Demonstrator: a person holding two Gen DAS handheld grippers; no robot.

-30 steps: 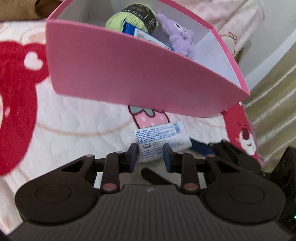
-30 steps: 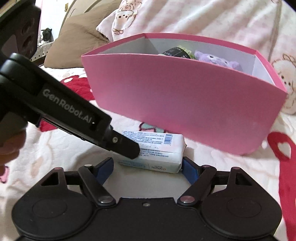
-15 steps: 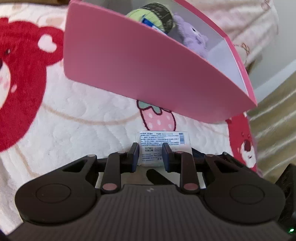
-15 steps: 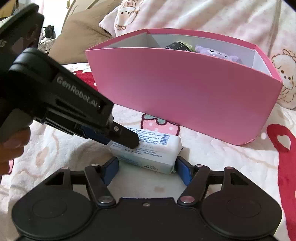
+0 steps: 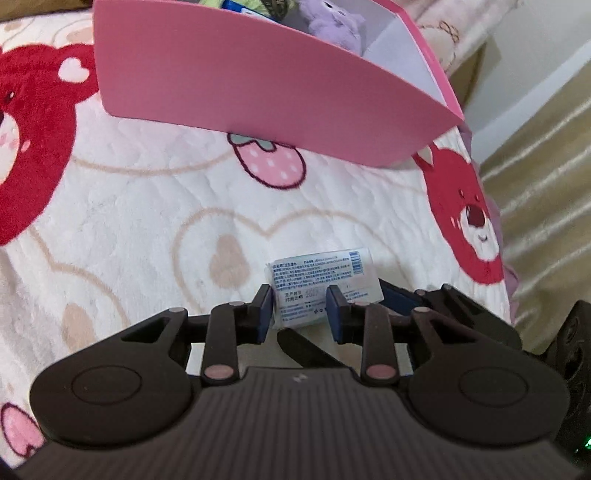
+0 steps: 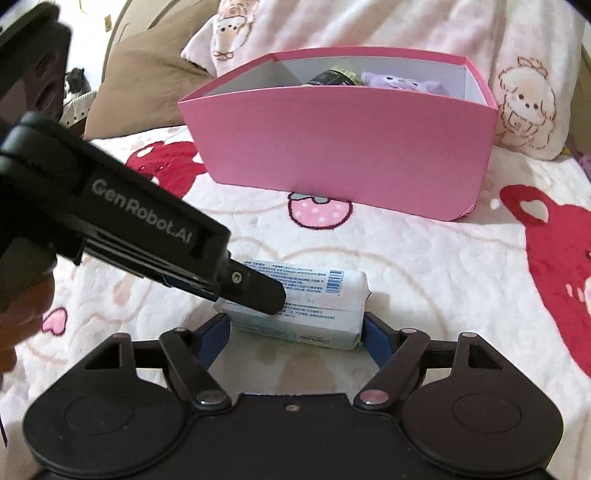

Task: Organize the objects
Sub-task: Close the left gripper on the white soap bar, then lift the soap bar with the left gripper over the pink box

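Partly done, by the look of it. Already inside the pink box (image 6: 332,147): a ball of green yarn (image 6: 334,78) with a black label and a purple plush toy (image 5: 332,22), both against the far wall. Plenty of bare white floor left inside on the near side.

Still outside: one white pack of wipes (image 6: 314,291), flat on the bear-and-strawberry blanket (image 5: 147,206) of the bed, label up, well short of the box's near wall and in line with it. No other loose item visible on the blanket in either view.

Left gripper (image 5: 297,295): jaws drawn in as narrow as they go, tips down on the pack's top face near its left end. Seems to pin the pack rather than pinch it, though no clear view of a fold of wrapper between the pads, so no certainty there.

Right gripper (image 6: 295,325): jaws wide and opening, straddling the pack lengthwise, one blue pad just beside each short end. No visible squeeze or buckling of the wrapper, so not yet a firm hold.

Left to do, as a judgement: close properly on the pack, lift it clear of the blanket, carry it over the near wall and set it down in the free part of the box. Likely the last item.
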